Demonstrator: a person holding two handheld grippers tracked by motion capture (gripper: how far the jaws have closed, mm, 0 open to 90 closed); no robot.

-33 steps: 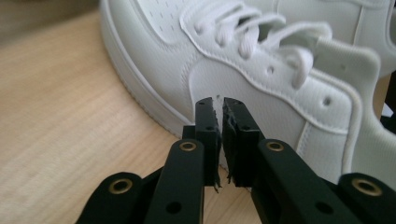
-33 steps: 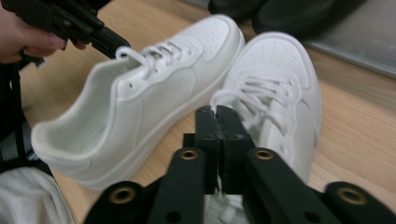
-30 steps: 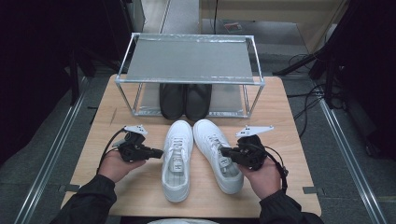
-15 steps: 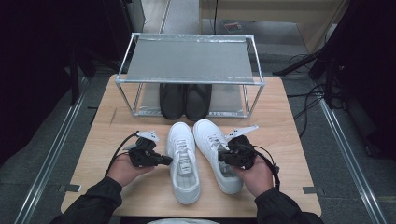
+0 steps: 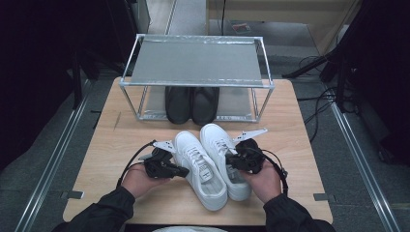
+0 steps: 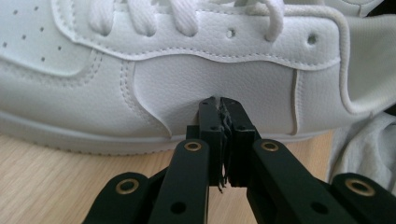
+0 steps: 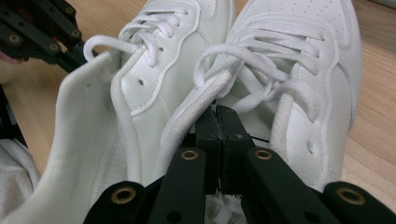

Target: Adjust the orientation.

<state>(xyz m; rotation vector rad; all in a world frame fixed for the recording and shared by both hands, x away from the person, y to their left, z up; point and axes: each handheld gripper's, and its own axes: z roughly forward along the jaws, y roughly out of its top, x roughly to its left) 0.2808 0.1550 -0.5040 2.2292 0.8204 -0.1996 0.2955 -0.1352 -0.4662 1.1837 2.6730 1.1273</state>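
Two white lace-up sneakers lie side by side on the wooden table (image 5: 121, 145). The left sneaker (image 5: 208, 188) shows its side panel (image 6: 210, 74) in the left gripper view. My left gripper (image 5: 185, 171) is shut and its tips (image 6: 218, 105) touch that panel low down. Its jaws have just parted by a hair, with nothing between them. The right sneaker (image 5: 217, 140) (image 7: 322, 60) lies beside it. At this shoe's mouth, by the collar rim and laces, my right gripper (image 5: 230, 162) (image 7: 217, 114) stands shut and holds nothing.
A metal-framed shoe rack (image 5: 196, 60) with a grey top shelf stands at the back of the table. A pair of black shoes (image 5: 191, 104) sits under it. Bare wood lies left and right of the sneakers. White cloth (image 6: 364, 154) shows at the near edge.
My left hand has moved right against the left sneaker, whose heel has swung right, close to the other shoe. The right gripper has shifted slightly left and down onto the right sneaker.
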